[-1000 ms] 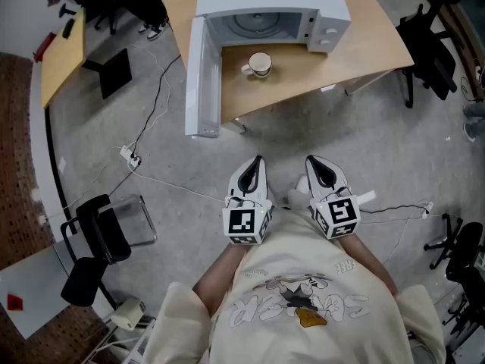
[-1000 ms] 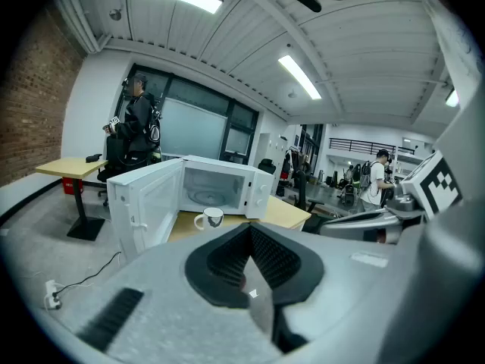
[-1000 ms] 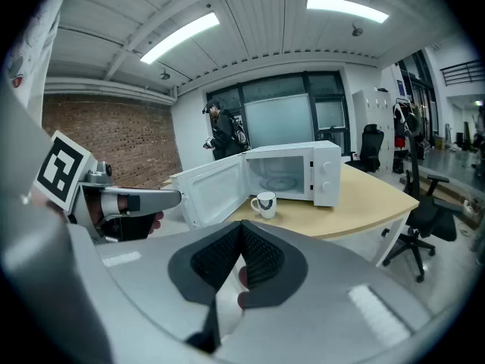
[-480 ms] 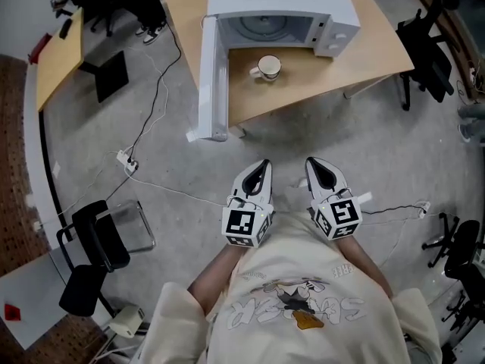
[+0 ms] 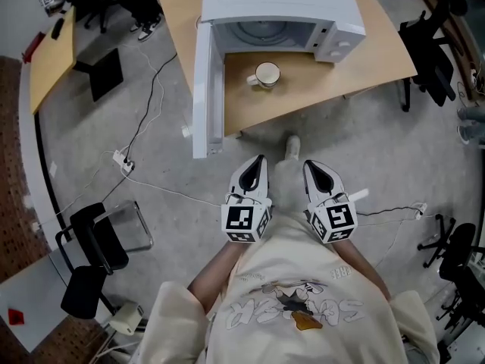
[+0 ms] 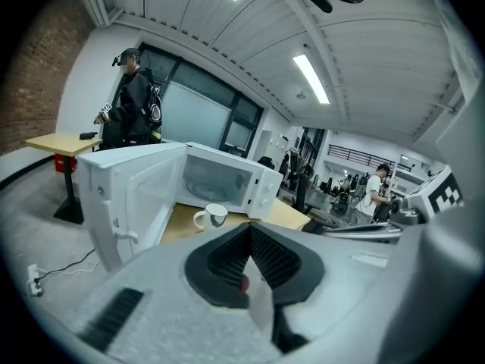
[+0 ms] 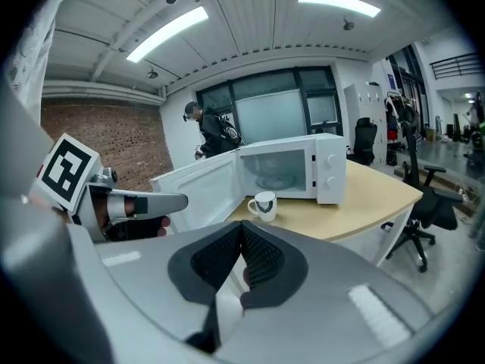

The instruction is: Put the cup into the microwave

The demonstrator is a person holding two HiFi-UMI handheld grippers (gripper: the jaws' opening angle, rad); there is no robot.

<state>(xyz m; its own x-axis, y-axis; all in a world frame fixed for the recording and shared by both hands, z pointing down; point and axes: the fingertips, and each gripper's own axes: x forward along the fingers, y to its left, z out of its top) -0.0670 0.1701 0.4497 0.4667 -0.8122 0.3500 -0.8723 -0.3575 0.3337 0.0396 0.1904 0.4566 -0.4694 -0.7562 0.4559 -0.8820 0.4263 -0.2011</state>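
A white cup [image 5: 267, 74] with a dark print stands on the wooden table [image 5: 318, 82] just in front of the white microwave [image 5: 280, 6], whose door [image 5: 206, 89] hangs wide open to the left. The cup [image 6: 211, 217] also shows in the left gripper view and the cup [image 7: 264, 204] in the right gripper view, ahead of both jaws. My left gripper [image 5: 258, 163] and right gripper [image 5: 311, 167] are held side by side near my chest, well short of the table, both shut with nothing in them.
Cables and a power strip [image 5: 121, 158] lie on the concrete floor at left. Black chairs [image 5: 98, 241] stand at lower left and another black chair [image 5: 428, 51] at right. A second wooden table [image 5: 49, 59] is far left. People [image 6: 132, 97] stand in the background.
Both grippers and I have moved toward the table. The microwave and cup sit lower and closer in the head view, and a foot now shows between the grippers.
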